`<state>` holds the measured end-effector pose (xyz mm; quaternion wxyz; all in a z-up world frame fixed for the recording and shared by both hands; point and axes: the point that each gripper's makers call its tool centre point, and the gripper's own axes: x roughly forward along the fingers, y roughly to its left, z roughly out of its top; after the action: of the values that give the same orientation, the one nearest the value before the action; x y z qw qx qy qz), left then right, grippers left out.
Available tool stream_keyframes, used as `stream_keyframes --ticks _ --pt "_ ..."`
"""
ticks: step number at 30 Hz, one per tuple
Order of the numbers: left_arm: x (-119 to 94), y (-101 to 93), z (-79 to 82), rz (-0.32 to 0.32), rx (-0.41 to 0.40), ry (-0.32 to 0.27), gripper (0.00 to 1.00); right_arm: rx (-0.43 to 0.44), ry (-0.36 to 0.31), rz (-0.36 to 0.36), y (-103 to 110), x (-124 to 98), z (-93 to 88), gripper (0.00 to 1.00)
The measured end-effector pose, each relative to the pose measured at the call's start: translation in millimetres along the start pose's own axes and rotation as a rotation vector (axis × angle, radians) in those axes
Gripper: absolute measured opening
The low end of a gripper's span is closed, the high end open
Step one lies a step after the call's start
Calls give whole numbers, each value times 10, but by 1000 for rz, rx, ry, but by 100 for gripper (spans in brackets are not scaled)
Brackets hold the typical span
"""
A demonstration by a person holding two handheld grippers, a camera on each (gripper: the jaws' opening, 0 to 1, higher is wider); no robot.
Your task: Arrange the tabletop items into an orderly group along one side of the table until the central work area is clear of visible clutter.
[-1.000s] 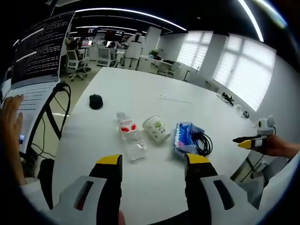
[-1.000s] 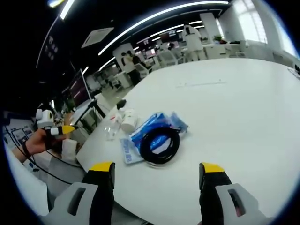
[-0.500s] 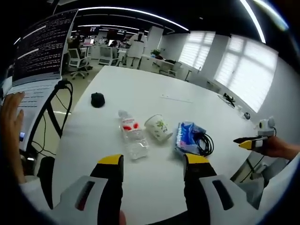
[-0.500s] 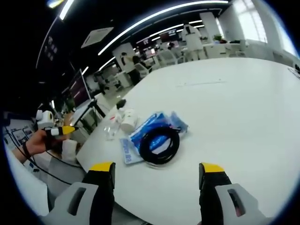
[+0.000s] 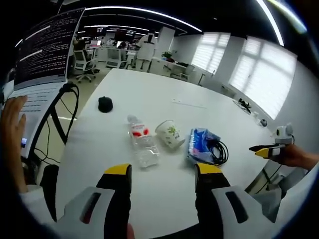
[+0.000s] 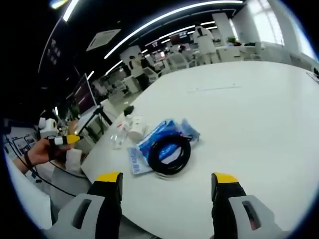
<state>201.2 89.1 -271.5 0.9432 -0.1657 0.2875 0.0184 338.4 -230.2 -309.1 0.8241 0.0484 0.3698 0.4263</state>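
Items are lying in a loose row near the close edge of the white worktop (image 5: 164,99).

Both tools are hovering released and empty, the left tool (image 5: 162,173) facing the water bottle (image 5: 141,145) on its side, with the paper cup (image 5: 169,134) tipped over just beside it and the blue packet (image 5: 200,145) next along. The right tool (image 6: 168,180) is facing the black cable coil (image 6: 168,154) resting on that packet. Farther off, a small black object (image 5: 105,104) is sitting well apart.

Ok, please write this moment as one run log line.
left gripper: open, empty | right gripper: open, empty | bottle, cup, blue pack with cable on it: untouched, in a row on table | phase: approach
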Motion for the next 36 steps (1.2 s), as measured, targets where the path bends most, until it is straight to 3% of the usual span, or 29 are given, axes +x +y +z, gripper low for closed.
stream_keyframes --ticks 21,29,36 --pt "165 -24 88 4 -47 2 46 16 -16 -10 -7 -58 -13 73" --pt "346 39 145 60 -150 11 43 13 -12 -15 -56 -99 -40 73" --pt "529 152 110 126 -303 44 39 21 -24 -25 -91 -129 -39 73"
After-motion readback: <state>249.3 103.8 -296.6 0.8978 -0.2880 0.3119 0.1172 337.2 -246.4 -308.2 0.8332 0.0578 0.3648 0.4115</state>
